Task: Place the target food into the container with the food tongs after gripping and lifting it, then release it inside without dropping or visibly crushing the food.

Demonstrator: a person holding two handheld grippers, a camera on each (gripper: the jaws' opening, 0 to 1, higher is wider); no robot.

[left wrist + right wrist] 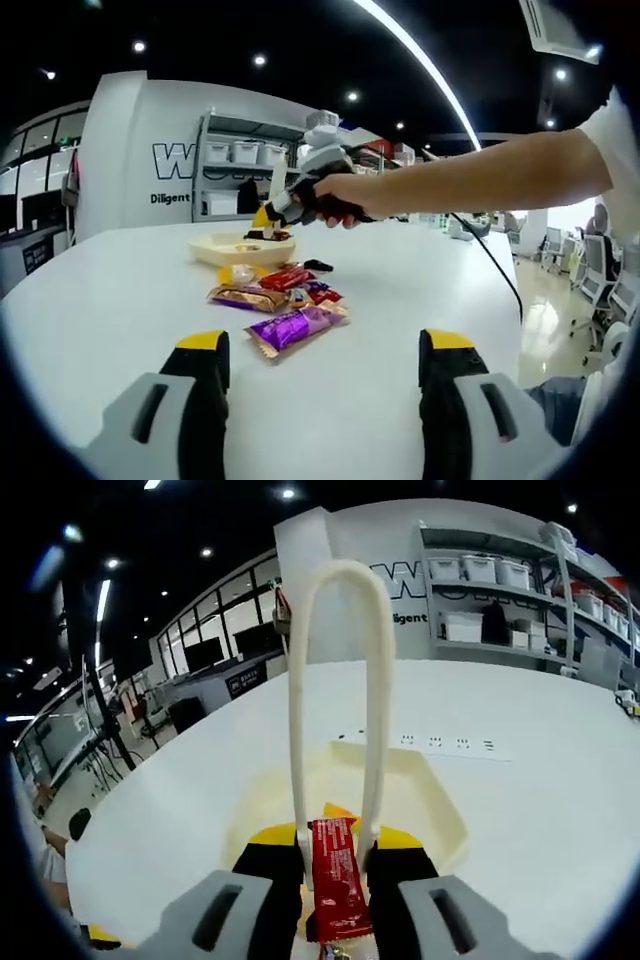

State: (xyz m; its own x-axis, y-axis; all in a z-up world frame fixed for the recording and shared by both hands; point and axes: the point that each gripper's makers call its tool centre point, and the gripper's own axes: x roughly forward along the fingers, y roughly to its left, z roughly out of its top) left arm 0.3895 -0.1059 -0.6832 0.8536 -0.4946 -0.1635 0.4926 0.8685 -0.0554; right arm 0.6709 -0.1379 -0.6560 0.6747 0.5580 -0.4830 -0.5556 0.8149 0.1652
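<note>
While your right gripper (337, 865) hangs over the cream container (440, 810), its jaws are clenched on the white food tongs (340, 680), and the tongs in turn pinch a red snack bar (335, 880). In the right gripper view the bar sits between the tong arms, its long axis running along them, and the tray lies directly beyond and below it. That is the relation the coming move turns on: the bar appears already above the container's floor, so lowering rather than travelling sideways looks like what is left. I judge you should ease down before slackening the squeeze, since a drop from height could bounce the bar over the low rim.

In the left gripper view your right hand (325, 200) holds its gripper over the container (215, 248) at the far side of the white table (100, 320). Your left gripper (325, 350) waits near you with jaws released and nothing between them, well apart from the pile of wrapped snacks (285, 305) lying between it and the tray. The right hand is plainly the nearer one.
</note>
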